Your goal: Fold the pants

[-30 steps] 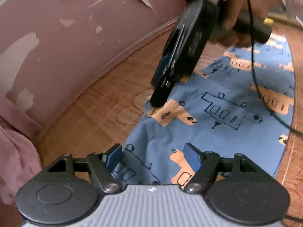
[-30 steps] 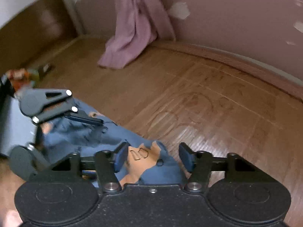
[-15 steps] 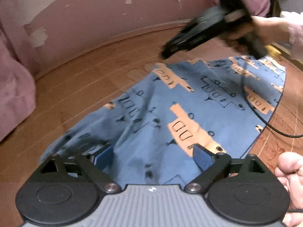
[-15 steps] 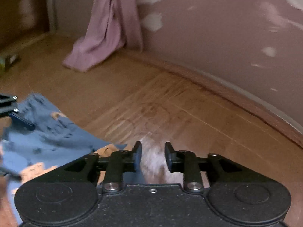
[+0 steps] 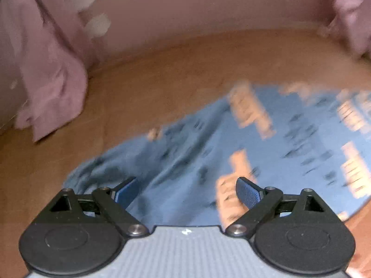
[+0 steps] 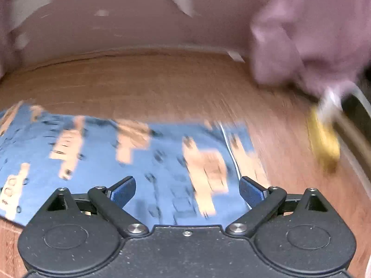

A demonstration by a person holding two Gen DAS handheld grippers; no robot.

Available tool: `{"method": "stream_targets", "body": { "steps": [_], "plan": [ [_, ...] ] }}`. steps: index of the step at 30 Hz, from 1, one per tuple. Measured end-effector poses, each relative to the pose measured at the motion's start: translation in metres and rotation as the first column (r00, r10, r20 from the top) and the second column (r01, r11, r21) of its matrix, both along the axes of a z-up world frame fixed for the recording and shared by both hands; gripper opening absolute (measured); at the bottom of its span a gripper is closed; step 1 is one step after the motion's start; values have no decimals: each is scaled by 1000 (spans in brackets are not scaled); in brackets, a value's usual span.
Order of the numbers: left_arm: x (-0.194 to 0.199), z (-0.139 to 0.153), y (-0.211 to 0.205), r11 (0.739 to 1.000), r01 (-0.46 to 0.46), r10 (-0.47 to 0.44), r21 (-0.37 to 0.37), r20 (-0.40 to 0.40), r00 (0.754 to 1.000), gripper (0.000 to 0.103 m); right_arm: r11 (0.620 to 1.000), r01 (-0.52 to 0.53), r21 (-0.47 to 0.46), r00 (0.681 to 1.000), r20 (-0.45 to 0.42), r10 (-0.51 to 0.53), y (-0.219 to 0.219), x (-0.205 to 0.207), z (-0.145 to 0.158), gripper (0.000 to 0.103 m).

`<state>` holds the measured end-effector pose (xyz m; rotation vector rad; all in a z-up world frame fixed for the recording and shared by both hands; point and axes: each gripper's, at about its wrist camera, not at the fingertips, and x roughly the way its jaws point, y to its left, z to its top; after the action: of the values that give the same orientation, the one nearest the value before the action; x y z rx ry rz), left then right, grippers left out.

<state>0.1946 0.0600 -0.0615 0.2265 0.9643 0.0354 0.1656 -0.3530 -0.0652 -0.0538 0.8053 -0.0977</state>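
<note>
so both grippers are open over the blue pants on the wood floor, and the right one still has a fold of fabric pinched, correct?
Not pinched. The right wrist view shows the right gripper open with nothing between its fingers; the pants lie flat on the floor. The left gripper is open too.

- pants [image 5: 289,143]: soft matt cloth, blue with peach printed blocks and dark line drawings; a bit rumpled at the near end in the left wrist view, flatter in the right wrist view
- floor [image 5: 162,85]: wood-look boards, warm brown, low sheen with visible grain lines (both views are motion-blurred, so fine texture is hard to judge)
- wall [image 5: 185,23]: matt pink paint, flaking off in pale patches
- pink fabric [image 5: 53,76] hanging at the wall: thin matt cloth with soft folds
- left hand-held gripper [image 5: 185,193]: matt black plastic arms, shiny metal rivets, ribbed grey body, blue textured pads
- right hand-held gripper [image 6: 186,192]: same, but a speckled black body
</note>
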Motion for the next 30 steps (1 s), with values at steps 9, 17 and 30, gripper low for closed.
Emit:
{"method": "stream_targets", "body": {
  "steps": [9, 17, 30],
  "plan": [
    [4, 2, 55, 978, -211, 211, -1, -14, 977, 103, 990, -102, 99, 995, -11, 103, 44, 13, -7, 103],
    [8, 3, 81, 935, -247, 241, 252, 56, 969, 103, 940, -226, 257, 973, 106, 205, 61, 12, 3, 99],
    [71, 52, -141, 939, 327, -335, 104, 81, 939, 103, 938, 67, 340, 987, 116, -112, -12, -4, 2, 86]
  ]
}}
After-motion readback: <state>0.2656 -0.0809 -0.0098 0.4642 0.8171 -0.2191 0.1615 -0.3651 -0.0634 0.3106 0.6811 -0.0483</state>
